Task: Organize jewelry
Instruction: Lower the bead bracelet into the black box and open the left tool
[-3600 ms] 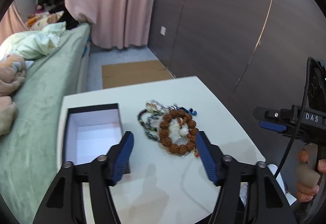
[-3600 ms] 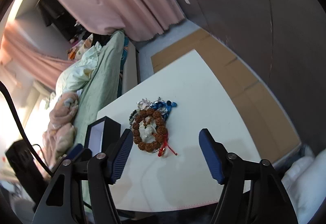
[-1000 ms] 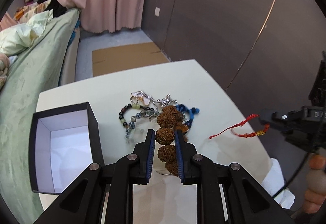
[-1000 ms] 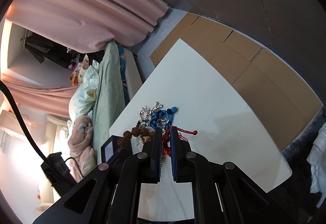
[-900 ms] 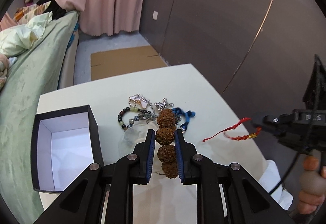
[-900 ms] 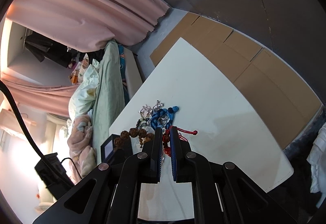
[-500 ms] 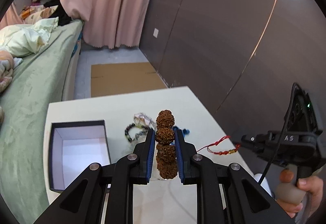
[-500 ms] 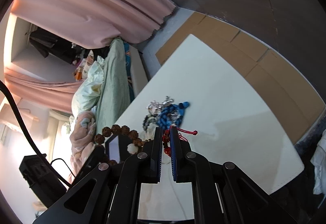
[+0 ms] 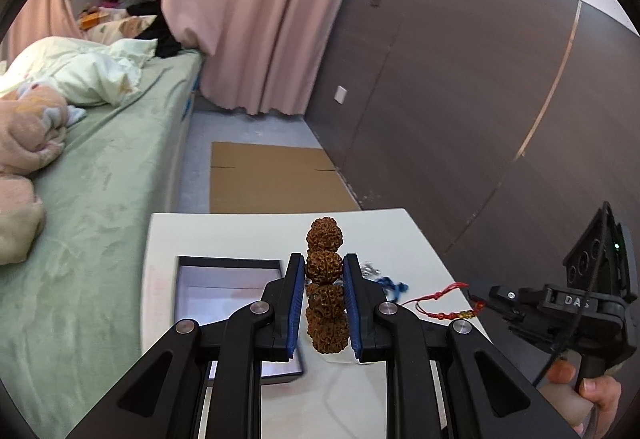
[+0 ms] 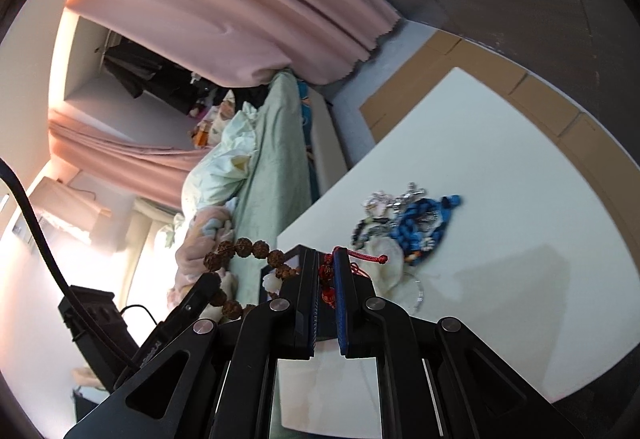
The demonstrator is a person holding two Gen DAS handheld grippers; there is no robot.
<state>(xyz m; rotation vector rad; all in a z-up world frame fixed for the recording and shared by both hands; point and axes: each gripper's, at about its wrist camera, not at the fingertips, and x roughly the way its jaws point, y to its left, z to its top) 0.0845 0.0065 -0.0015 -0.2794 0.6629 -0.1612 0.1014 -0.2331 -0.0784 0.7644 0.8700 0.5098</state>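
My left gripper is shut on a brown knobbly-bead bracelet, lifted above the white table; the bracelet also shows in the right wrist view. My right gripper is shut on a red cord bracelet, also lifted; it shows in the left wrist view hanging from the right gripper's tip. The open black box with white lining sits on the table just left of my left gripper. A blue braided bracelet and silver and dark bead pieces remain on the table.
A green bed borders the table's left side. A dark wall panel lies to the right. Flattened cardboard lies on the floor beyond the table. A pink curtain hangs at the back.
Both grippers closed on bracelets and lifted them off the pile. Over the last second my left gripper rose and moved toward the box with the brown beads; the right pulled the red cord clear.
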